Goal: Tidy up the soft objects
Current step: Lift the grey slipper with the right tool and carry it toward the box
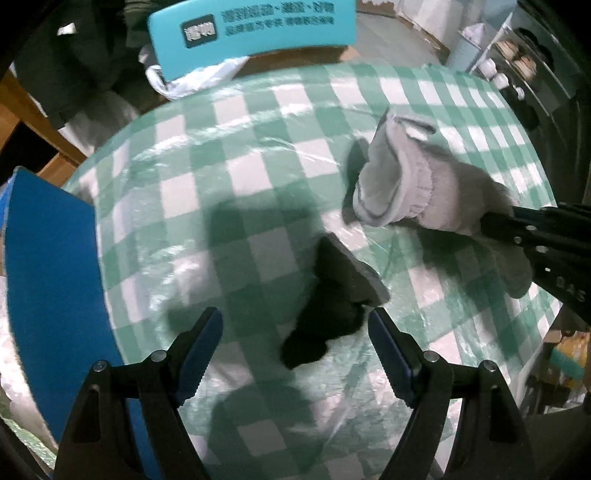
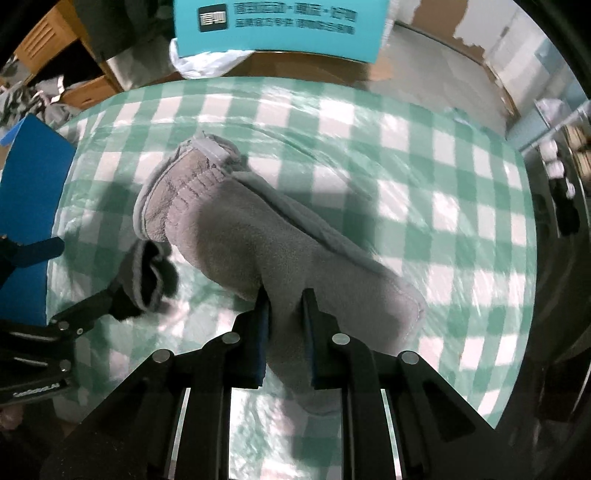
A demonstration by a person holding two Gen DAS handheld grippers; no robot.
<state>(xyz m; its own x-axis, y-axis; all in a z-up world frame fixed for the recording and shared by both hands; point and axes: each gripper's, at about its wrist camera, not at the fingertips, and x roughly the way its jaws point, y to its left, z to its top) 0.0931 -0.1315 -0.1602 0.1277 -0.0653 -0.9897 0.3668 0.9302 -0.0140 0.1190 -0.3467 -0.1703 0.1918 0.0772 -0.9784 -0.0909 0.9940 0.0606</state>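
Observation:
A grey fleece mitten hangs over the green-and-white checked tablecloth, and my right gripper is shut on its lower part. In the left wrist view the same grey mitten shows at the right, with the right gripper clamped on it. A black fleece piece with a grey edge lies on the cloth. My left gripper stands open over it, pads apart on either side of its near end. From the right wrist view the left gripper is beside the black piece, with one fingertip at its edge.
A blue board stands along the table's left side. A teal chair back with printed writing and a white plastic bag are beyond the far edge. A shelf with small items is at the far right.

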